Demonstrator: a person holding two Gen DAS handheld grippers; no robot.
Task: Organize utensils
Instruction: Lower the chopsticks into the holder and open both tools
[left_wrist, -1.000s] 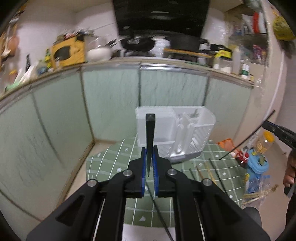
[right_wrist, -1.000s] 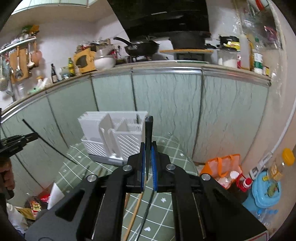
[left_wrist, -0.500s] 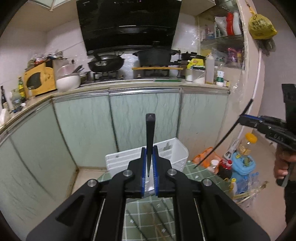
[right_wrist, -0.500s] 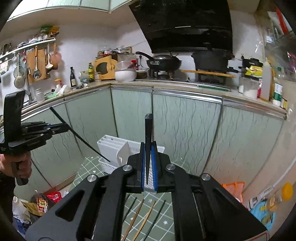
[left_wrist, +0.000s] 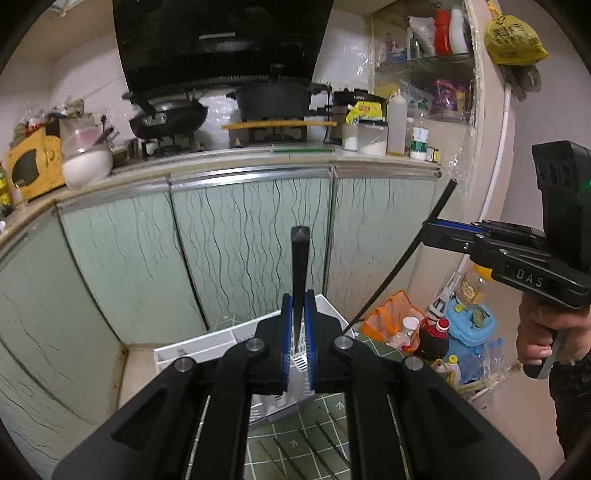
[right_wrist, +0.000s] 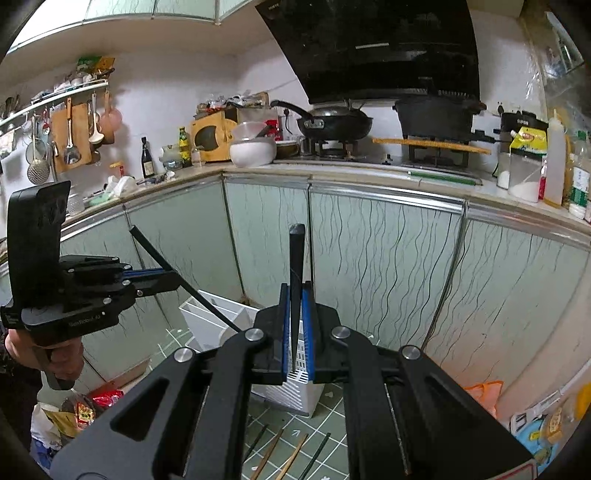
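Green veined cabinets (left_wrist: 251, 243), cluttered counter (right_wrist: 332, 168)

Cabinet doors (right_wrist: 369, 251): pale green with wavy dark veins, silver trim.
Utensil rack (right_wrist: 207, 317): white.
Mat (right_wrist: 325, 417): dark green, pale grid lines, small white marks.
Chopsticks (right_wrist: 291, 458): some black, some light brown.
Gripper pads (left_wrist: 309, 332): blue on black bodies.
Wok (right_wrist: 332, 122): black.
Bowl (right_wrist: 253, 151): white.
Hanging bag (left_wrist: 513, 37): yellow.

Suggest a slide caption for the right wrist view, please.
Right claw and left claw each grip a black chopstick above the white utensil holder.
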